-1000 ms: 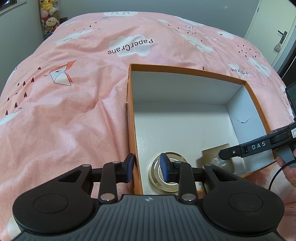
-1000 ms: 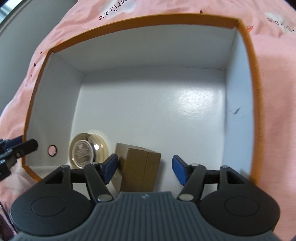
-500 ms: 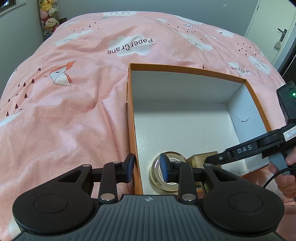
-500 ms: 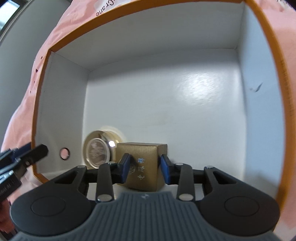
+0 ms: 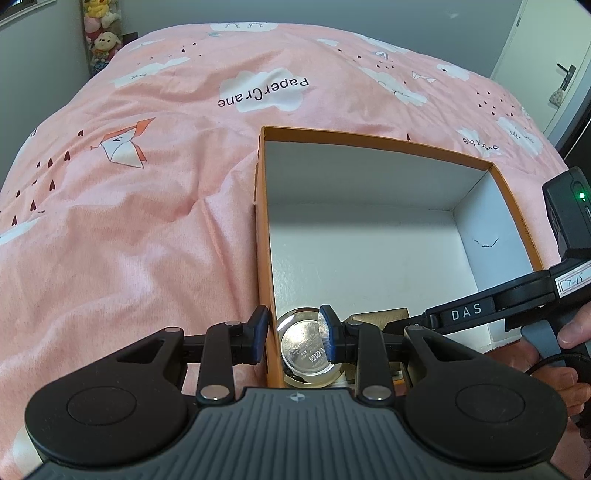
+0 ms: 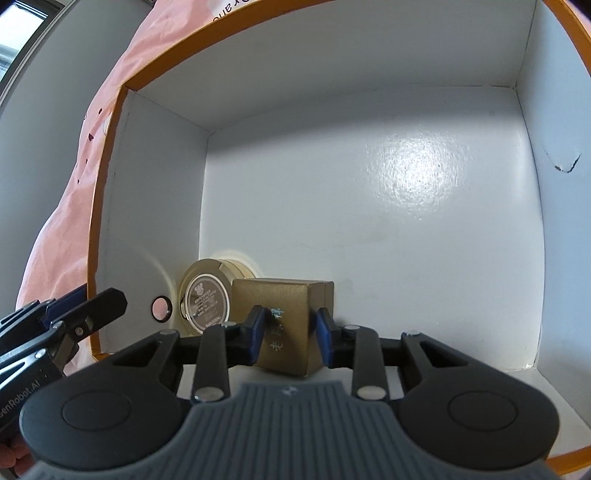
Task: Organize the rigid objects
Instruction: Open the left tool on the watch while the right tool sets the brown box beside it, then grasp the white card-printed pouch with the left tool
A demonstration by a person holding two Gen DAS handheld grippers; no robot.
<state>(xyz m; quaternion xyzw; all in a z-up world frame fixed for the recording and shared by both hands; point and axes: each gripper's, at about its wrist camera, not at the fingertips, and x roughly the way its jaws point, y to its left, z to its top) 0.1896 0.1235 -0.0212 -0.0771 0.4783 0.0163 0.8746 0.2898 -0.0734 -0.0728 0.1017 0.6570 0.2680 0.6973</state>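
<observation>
An orange box with a white inside (image 5: 369,173) lies open on the pink bed; it also shows in the right wrist view (image 6: 369,184). A round gold jar (image 5: 304,347) (image 6: 208,299) stands in its near left corner. My right gripper (image 6: 290,334) is shut on a small gold box (image 6: 291,321), held tilted beside the jar; the small gold box also shows in the left wrist view (image 5: 380,317). My left gripper (image 5: 293,334) is open and straddles the orange box's left wall, one finger outside and one above the jar.
The pink bedspread (image 5: 129,221) spreads left of and behind the box. A door (image 5: 554,55) stands at the far right. Plush toys (image 5: 103,33) stand at the far left wall. The right gripper's body (image 5: 517,295) reaches over the box's right wall.
My right gripper has closed on the small gold box and lifted and tilted it. The left gripper has stayed at the box's wall.
</observation>
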